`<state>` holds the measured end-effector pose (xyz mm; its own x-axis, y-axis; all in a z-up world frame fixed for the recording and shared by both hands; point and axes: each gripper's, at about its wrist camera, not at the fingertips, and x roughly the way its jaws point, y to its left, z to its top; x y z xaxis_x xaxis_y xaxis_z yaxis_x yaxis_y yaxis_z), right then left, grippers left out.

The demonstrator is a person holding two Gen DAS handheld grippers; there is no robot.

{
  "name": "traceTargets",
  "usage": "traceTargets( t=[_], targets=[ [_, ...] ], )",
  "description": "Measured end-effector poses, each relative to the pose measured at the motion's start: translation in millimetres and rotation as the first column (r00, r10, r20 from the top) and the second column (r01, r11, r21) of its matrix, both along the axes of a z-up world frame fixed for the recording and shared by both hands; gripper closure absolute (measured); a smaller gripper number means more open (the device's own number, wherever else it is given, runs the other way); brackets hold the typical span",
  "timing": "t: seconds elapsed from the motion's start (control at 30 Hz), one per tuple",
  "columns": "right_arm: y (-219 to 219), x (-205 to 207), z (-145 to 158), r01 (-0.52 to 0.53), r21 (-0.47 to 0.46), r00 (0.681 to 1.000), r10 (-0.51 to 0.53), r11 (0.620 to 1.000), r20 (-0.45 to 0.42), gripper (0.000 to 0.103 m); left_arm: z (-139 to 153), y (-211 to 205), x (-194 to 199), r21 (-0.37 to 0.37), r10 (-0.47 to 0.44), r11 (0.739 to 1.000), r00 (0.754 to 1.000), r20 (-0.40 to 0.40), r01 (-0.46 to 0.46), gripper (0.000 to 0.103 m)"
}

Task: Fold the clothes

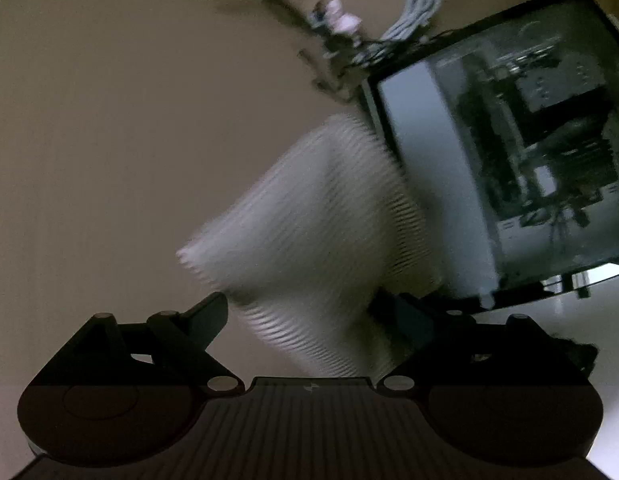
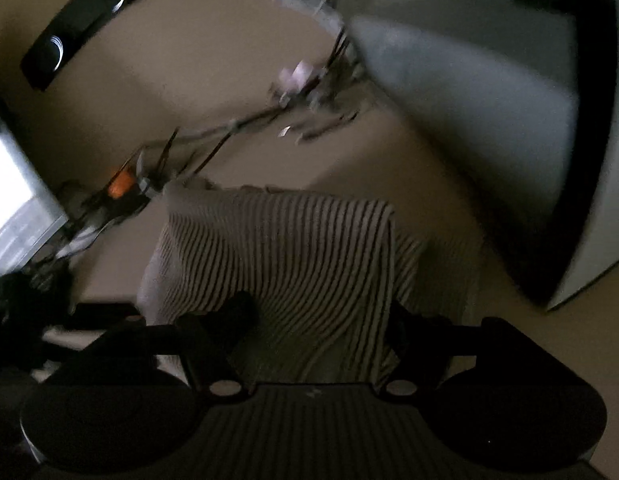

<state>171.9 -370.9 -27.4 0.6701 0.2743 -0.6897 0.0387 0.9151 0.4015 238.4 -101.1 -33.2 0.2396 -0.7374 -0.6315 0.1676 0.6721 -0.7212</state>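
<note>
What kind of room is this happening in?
Probably a home office or workroom: an open computer case and tangled cables share the beige table with the striped garment.

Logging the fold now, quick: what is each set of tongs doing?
Left tongs: open, striped cloth between the fingers, not pinched.
Right tongs: open, striped cloth between the fingers.

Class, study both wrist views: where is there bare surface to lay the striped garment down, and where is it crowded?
Bare beige surface lies open left of the striped garment. Crowded: cables beyond it, the glass-sided computer case beside it. In the right wrist view, cables also clutter the garment's far-left corner.
</note>
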Motion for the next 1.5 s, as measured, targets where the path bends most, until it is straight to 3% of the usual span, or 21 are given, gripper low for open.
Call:
traceTargets(
  t=[0.13,0.2,0.27,0.37,0.47,0.57,0.63,0.77,0.87,0.97,1.1,1.17,1.27,1.4,1.5],
  targets=[
    [27,12,-2,-0.055,0.095,0.998,0.058,0.994,-0.028,0.033,14,22,6,0.064,0.046,0.997,0.997,0.066,-0.05,0.009],
    [48,13,3,-0.141,0.133,0.989,0.145,0.981,-0.02,0.033,18,41,15,0.111,0.092,0.989,0.992,0.084,-0.101,0.009],
    [72,9,13,-0.287,0.127,0.958,0.287,0.95,0.015,0.033,21,54,25,0.13,0.124,0.982,0.988,0.093,-0.136,0.01],
    [80,-11,34,-0.44,0.023,0.896,0.438,0.898,0.073,0.032,26,64,28,0.121,0.135,0.981,0.984,0.113,-0.149,0.012],
    [49,-25,56,-0.437,-0.002,0.893,0.434,0.9,0.12,0.028,30,67,27,0.11,0.13,0.983,0.983,0.126,-0.144,0.013],
    [16,-22,77,-0.296,-0.054,0.939,0.301,0.954,0.168,0.028,30,60,22,0.12,0.119,0.983,0.983,0.139,-0.136,0.014],
    [13,-10,85,-0.263,-0.082,0.941,0.274,0.961,0.2,0.028,30,55,19,0.127,0.111,0.983,0.983,0.147,-0.13,0.014],
    [48,24,76,-0.369,-0.166,0.89,0.399,0.914,0.22,0.042,33,57,16,0.118,0.121,0.983,0.981,0.15,-0.139,0.015],
    [67,55,41,-0.382,-0.229,0.905,0.413,0.895,0.102,0.045,39,68,14,0.103,0.157,0.979,0.975,0.156,-0.175,0.013],
    [65,56,25,-0.416,-0.156,0.905,0.425,0.896,0.028,0.045,35,76,13,0.112,0.188,0.972,0.972,0.144,-0.205,0.011],
    [74,38,33,-0.506,-0.159,0.857,0.515,0.848,0.017,0.045,21,79,17,0.177,0.195,0.961,0.973,0.121,-0.214,0.012],
    [67,37,44,-0.483,-0.121,0.868,0.492,0.867,0.061,0.045,21,79,16,0.184,0.186,0.961,0.974,0.132,-0.209,0.012],
    [57,56,48,-0.426,-0.011,0.9,0.425,0.905,0.099,0.035,22,75,18,0.209,0.168,0.958,0.974,0.15,-0.197,0.012],
    [60,88,35,-0.389,0.098,0.921,0.385,0.916,0.056,0.035,26,63,17,0.261,0.133,0.948,0.973,0.188,-0.18,0.012],
    [65,109,26,-0.376,0.164,0.926,0.377,0.912,0.024,0.028,29,55,15,0.299,0.109,0.938,0.97,0.217,-0.172,0.012]
  ],
)
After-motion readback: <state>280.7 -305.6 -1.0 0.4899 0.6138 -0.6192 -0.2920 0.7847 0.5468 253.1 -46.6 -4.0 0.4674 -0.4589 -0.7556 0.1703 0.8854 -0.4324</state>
